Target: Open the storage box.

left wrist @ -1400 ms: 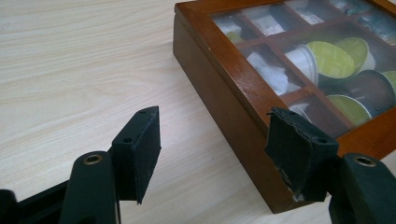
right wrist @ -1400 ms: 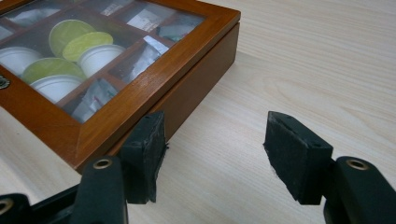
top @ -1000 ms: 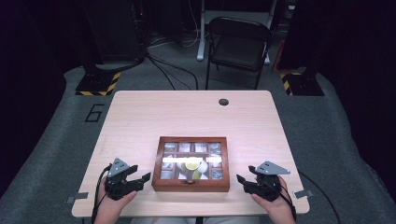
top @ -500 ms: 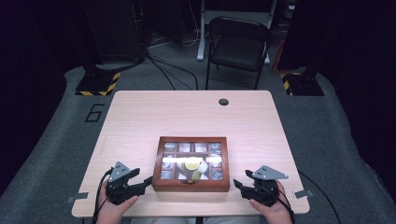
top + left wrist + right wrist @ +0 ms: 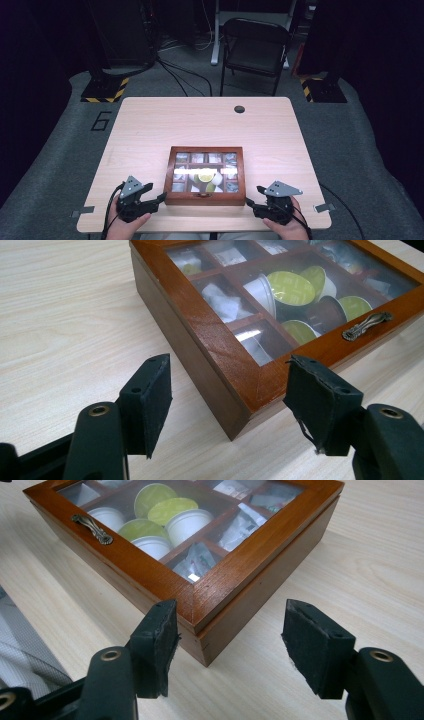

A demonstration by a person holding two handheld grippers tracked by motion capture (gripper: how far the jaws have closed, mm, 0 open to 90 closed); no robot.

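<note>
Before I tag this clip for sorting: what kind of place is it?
Probably a recording studio or lab, not a home: a lone table on grey carpet, black drapes around, hazard-striped stand bases, and loose cables behind.

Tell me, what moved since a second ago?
Both grippers slid a little toward the person, along the table's near edge. The left gripper and the right gripper have open jaws that point at the front corners of the box, and they hold nothing. The box stayed put with its lid shut, on the table.
</note>
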